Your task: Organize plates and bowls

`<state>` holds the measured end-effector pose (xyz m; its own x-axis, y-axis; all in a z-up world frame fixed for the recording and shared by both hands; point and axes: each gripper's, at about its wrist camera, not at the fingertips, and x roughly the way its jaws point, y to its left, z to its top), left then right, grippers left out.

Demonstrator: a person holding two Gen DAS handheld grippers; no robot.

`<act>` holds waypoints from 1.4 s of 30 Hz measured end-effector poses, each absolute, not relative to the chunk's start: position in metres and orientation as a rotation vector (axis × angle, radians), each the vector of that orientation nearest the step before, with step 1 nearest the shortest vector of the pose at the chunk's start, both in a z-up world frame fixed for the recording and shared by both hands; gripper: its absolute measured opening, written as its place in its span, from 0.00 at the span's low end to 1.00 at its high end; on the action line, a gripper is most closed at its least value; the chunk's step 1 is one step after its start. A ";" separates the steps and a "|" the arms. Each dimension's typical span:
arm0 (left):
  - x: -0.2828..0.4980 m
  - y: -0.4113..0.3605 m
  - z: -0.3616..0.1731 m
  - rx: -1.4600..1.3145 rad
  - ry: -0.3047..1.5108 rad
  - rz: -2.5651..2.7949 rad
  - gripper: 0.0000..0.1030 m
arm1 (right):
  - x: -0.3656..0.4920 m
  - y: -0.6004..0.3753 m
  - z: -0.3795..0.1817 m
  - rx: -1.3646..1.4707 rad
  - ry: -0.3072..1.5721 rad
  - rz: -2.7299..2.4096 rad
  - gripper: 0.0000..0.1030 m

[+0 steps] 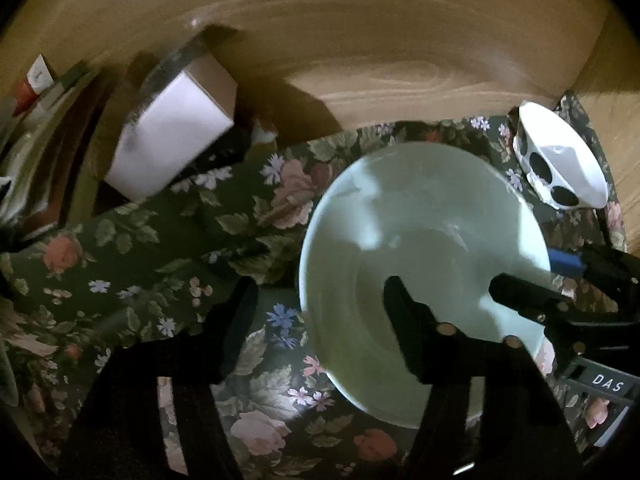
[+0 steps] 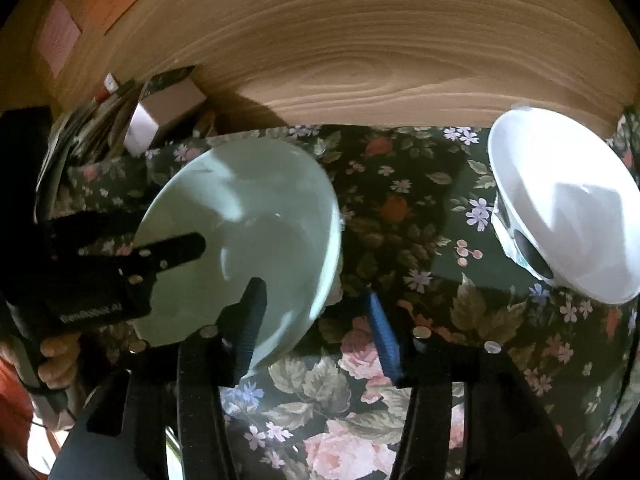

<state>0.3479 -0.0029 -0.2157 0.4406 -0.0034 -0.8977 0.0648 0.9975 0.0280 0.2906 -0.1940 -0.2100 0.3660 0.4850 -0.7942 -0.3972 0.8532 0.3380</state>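
A pale green bowl (image 1: 420,216) sits on the floral tablecloth (image 1: 152,240). My left gripper (image 1: 320,286) straddles its left rim, one finger inside the bowl and one outside, with the pads clear of the rim. In the right wrist view the same green bowl (image 2: 248,216) lies at the left. My right gripper (image 2: 316,292) straddles its right rim, the black finger inside and the blue-padded finger (image 2: 382,332) outside, with a gap on both sides. A white bowl with black spots (image 2: 560,208) stands apart at the far right, also seen as the spotted bowl (image 1: 560,160) from the left wrist.
A wooden panel (image 2: 360,48) closes off the back of the table. A white box (image 1: 172,140) and a pile of papers and packets crowd the back left corner. A hand (image 2: 56,360) holds the left gripper's handle.
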 end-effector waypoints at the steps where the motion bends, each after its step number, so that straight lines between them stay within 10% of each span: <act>1: 0.350 -0.004 -0.218 0.062 1.118 -0.039 0.55 | 0.292 -0.196 -0.212 0.095 1.054 0.567 0.46; 11: 0.354 -0.015 -0.228 0.062 1.130 -0.086 0.23 | 0.319 -0.153 -0.224 0.105 1.042 0.587 0.21; 42: 0.242 -0.004 -0.120 0.028 0.867 -0.094 0.23 | 0.226 -0.170 -0.132 0.119 0.839 0.572 0.19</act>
<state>0.2422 -0.0042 -0.1200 0.6431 -0.0711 -0.7625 0.0941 0.9955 -0.0134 0.2262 -0.1704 -0.1319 0.5280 0.5231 -0.6690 -0.4317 0.8437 0.3190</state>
